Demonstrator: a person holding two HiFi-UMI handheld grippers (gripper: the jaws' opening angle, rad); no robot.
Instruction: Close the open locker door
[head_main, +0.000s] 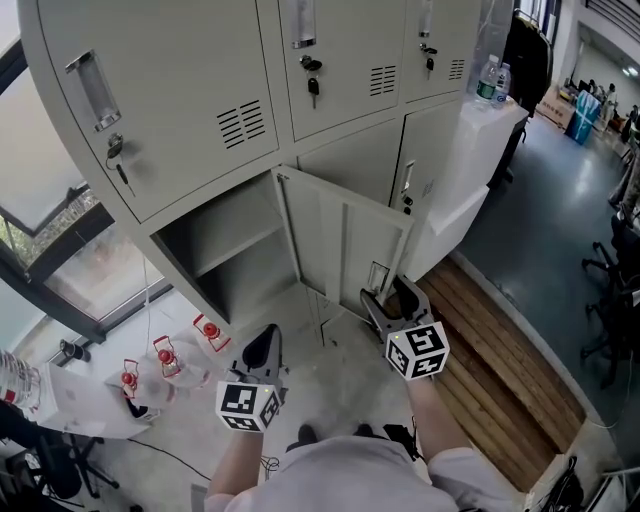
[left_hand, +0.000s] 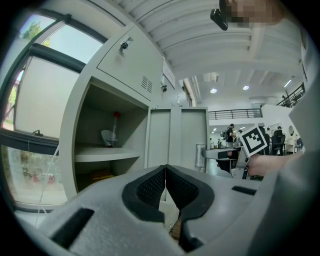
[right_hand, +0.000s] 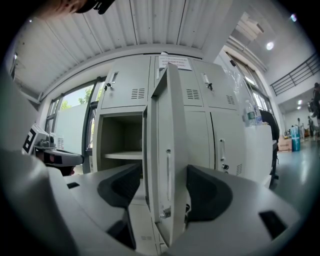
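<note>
The door, mid-frame, stands wide open; pushing it closed is all left to do. Your right gripper has jaws apart around its edge. Your left gripper is pinched together, empty.

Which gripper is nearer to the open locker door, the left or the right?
Right. The right gripper straddles the edge of the open locker door with open jaws. The left gripper, shut, hangs apart from it, to its left.
</note>
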